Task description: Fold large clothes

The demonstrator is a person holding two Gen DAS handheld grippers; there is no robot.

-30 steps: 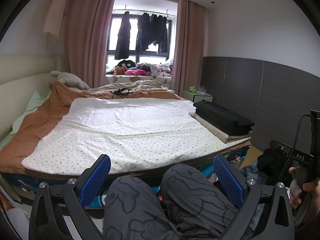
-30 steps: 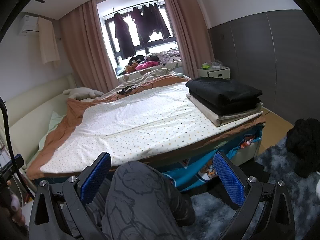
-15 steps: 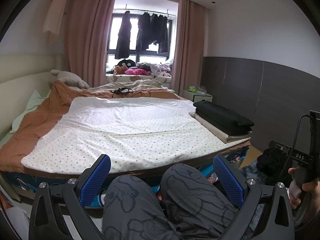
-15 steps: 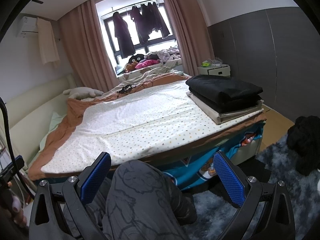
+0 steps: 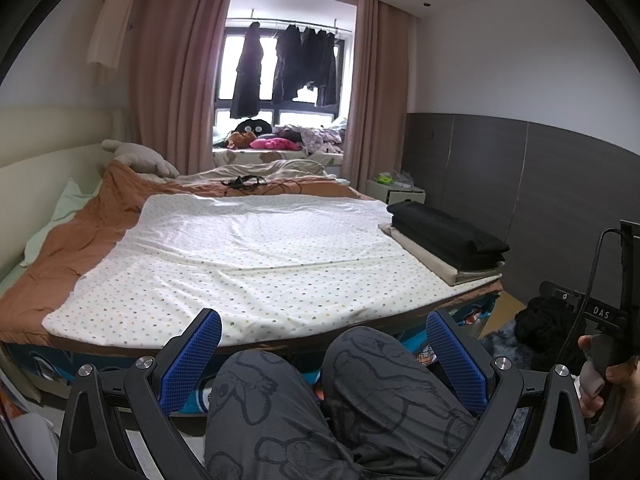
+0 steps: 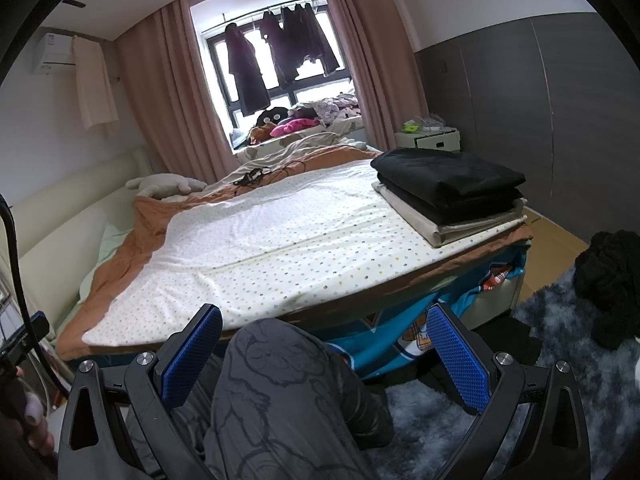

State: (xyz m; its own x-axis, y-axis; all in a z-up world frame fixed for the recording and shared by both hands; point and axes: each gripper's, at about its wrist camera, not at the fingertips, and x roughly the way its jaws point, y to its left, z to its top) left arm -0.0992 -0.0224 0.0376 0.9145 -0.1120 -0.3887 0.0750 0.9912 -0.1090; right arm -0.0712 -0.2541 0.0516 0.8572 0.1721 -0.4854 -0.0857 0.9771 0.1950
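A stack of folded clothes [image 5: 444, 236], black pieces over a beige one, lies at the right edge of the bed; it also shows in the right wrist view [image 6: 448, 190]. A crumpled black garment [image 6: 608, 280] lies on the grey rug to the right, also in the left wrist view [image 5: 548, 328]. My left gripper [image 5: 324, 348] is open and empty, held low above the person's knees. My right gripper [image 6: 324, 346] is open and empty too, above one knee. Both face the bed.
The bed carries a white dotted sheet [image 5: 256, 256] over a brown blanket [image 5: 84, 240]. A cable tangle [image 5: 244, 181] lies at its far end. A white nightstand [image 6: 436, 140] stands by the grey wall. Dark clothes hang at the window [image 5: 288, 64]. The person's knees [image 5: 352, 392] fill the foreground.
The right wrist view has shifted slightly, so the bed and folded stack sit a little higher. The left view is nearly the same. Both grippers stay open.
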